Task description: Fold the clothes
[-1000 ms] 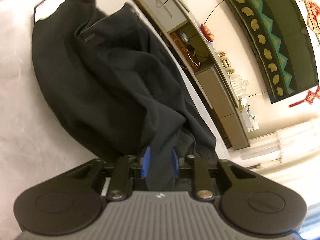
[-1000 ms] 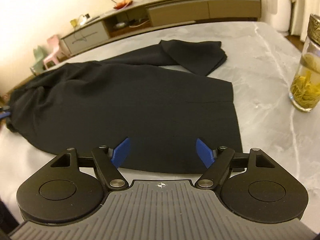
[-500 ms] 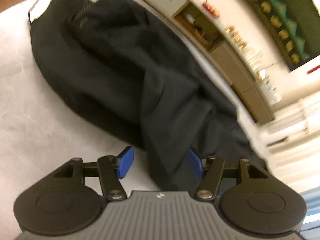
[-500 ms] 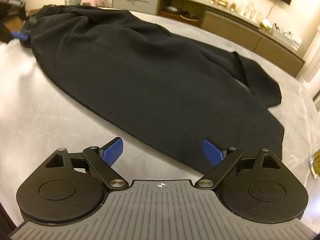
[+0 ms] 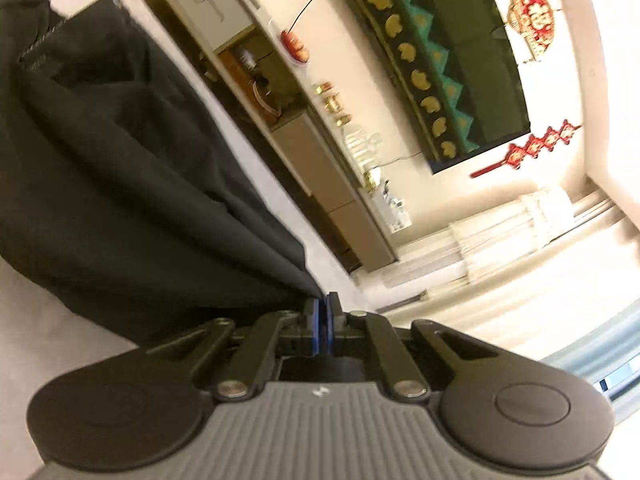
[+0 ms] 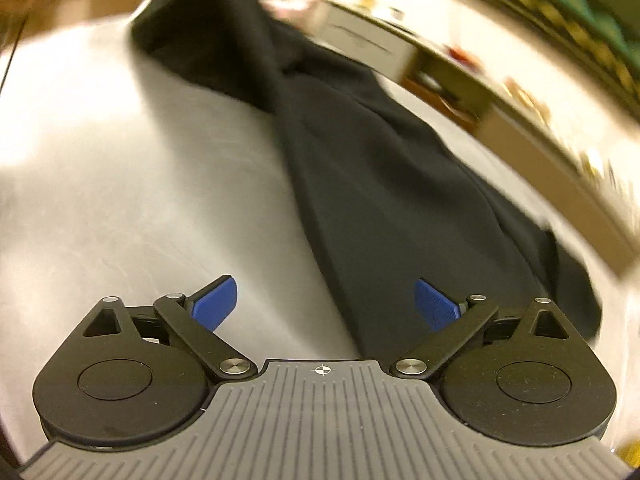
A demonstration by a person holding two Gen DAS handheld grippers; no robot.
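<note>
black trousers [image 5: 120, 184] are seen spread on a pale marble table [image 5: 36, 332], rumpled, not flat. in the left wrist view the cloth is drawn into a taut point that runs straight into the left gripper [image 5: 321, 312]; the blue pads are pressed together with a corner of the fabric pinched between them, so the left gripper is taken to be clamped on the trousers. the waistband end, with a stitched edge, is seen at the far upper left of that view, so the long axis runs away from the left gripper toward that end.

in the right wrist view the right gripper [image 6: 324, 304] is held wide, both blue pads well apart, nothing between them. the trousers [image 6: 380, 184] lie as a long dark band running from just ahead of the gripper, a little right of its centre line, away to the far upper left. the near end of the band lies between the pads' line of reach, slightly toward the right pad. the view is blurred by motion; contact with the cloth cannot be told.

a sideboard [image 5: 320, 160] against the wall is noted behind the table.

judgement: the coming move turns on the free near end. the right gripper is the nearer one to it and lined up roughly along the band's length, while the other side is held by the left. how many folds are already made cannot be settled from the rumpled cloth.
</note>
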